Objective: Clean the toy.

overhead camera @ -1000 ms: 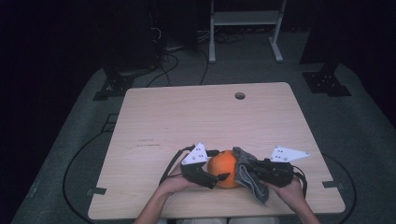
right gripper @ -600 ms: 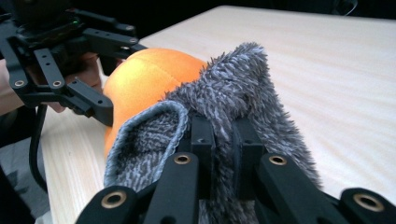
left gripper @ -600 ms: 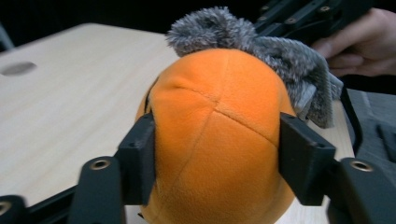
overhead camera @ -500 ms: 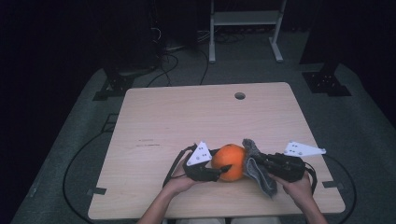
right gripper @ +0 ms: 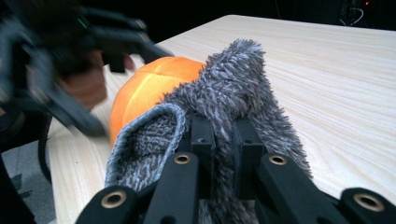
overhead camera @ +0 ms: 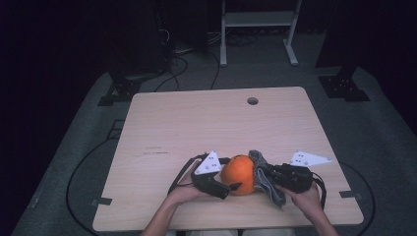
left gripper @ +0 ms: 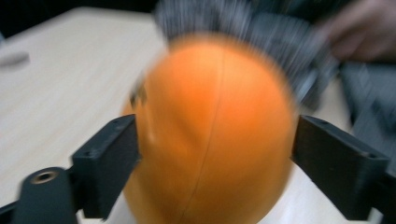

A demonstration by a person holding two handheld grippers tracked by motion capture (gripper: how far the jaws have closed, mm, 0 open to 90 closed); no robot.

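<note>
Wiping of an orange ball point(overhead camera: 239, 173) with a grey fuzzy cloth point(overhead camera: 268, 179), in progress at the near edge of the worktop point(overhead camera: 196, 123). The ball rests on the worktop between the two grippers. The left gripper point(overhead camera: 227, 188) straddles it from the left: in the left gripper view its fingers point(left gripper: 109, 163) stand wide to either side of the ball point(left gripper: 212, 130), having just been opening again after a brief squeeze, and appear at most to graze its flanks. The right gripper point(overhead camera: 268, 174) has its fingers point(right gripper: 203, 140) pinched tight on a fold of the cloth point(right gripper: 233, 88), which lies against the ball's right side point(right gripper: 149, 88). Judged from this arrangement, the right face is under the cloth; the top and left faces are bare, so further passes and a turn of the ball probably remain.
</note>
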